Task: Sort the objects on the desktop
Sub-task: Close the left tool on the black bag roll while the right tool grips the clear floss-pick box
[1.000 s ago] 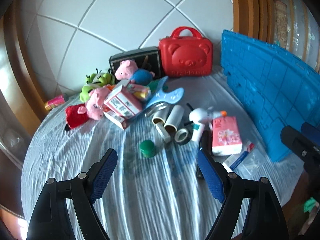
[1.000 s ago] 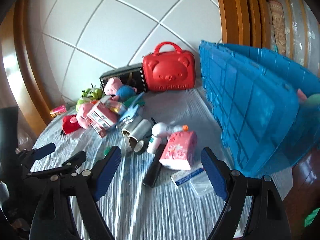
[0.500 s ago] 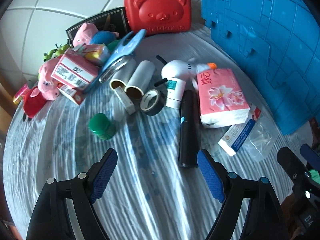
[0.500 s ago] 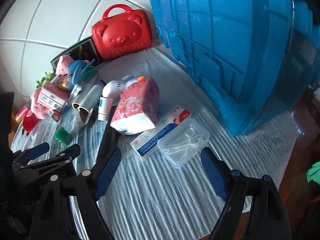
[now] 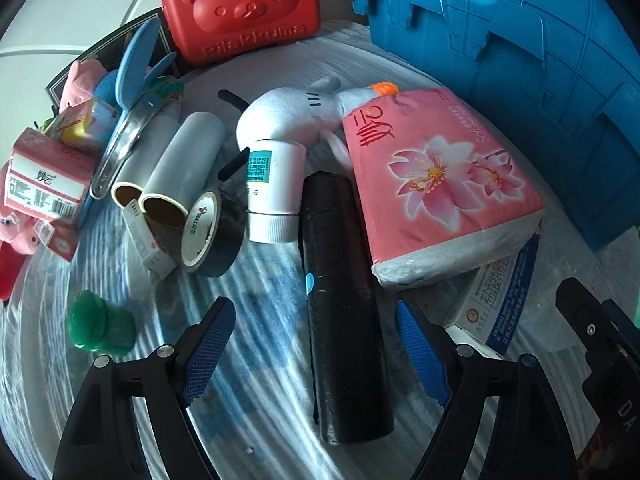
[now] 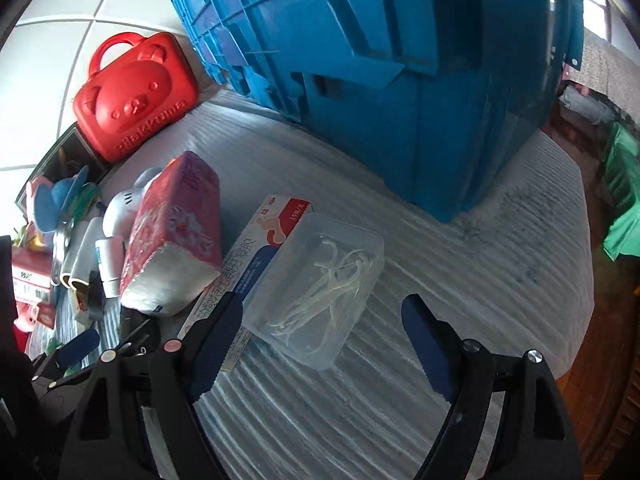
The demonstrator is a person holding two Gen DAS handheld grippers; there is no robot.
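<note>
In the left wrist view my left gripper [image 5: 316,348] is open, low over the striped cloth, and a black roll [image 5: 344,320] lies lengthwise between its fingers. Beyond the roll are a pink tissue pack [image 5: 440,184], a white bottle [image 5: 274,192] and a black tape ring [image 5: 212,232]. In the right wrist view my right gripper [image 6: 322,346] is open, with the near end of a clear box of floss picks [image 6: 320,280] between its fingertips. That box rests partly on a flat white-and-blue carton [image 6: 248,264]. The tissue pack [image 6: 176,240] lies to its left.
A big blue crate [image 6: 400,80] stands at the right, close behind the clear box. A red bear case [image 5: 244,8], plush toys, paper tubes [image 5: 180,168] and a green cap [image 5: 96,328] crowd the left. The table edge [image 6: 576,320] drops off on the right.
Both grippers have come forward and down towards the cloth. The left one now straddles the black roll, and the right one has reached the clear floss box. Both stayed open.
</note>
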